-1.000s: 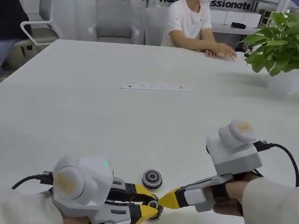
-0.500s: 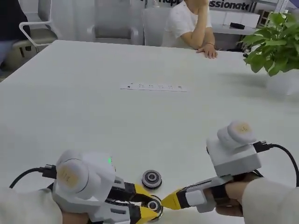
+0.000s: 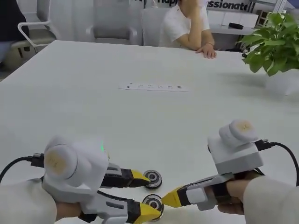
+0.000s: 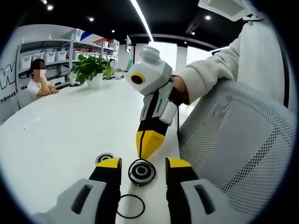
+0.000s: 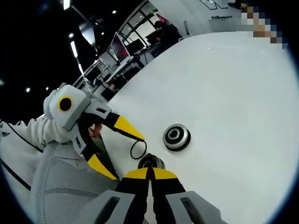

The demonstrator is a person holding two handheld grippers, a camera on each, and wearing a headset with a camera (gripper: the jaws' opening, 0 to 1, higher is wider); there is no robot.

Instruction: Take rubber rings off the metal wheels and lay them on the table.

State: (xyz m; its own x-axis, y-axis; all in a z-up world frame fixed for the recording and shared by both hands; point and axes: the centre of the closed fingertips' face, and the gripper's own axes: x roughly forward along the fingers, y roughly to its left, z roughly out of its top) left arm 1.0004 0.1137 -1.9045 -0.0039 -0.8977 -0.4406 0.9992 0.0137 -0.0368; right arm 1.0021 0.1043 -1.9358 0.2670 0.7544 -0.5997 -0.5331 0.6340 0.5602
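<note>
Metal wheel (image 4: pixel 142 171), loose between the left gripper's (image 4: pixel 143 162) spread jaws, could skid away if the clenched, empty right gripper (image 5: pixel 150 170) pries now.

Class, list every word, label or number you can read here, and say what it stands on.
"ssionat": cut-off wall sign, top of head view.
Wall lettering, right gripper view: too blurred to read.
Marks on the white strip on the table: too small to read.
</note>
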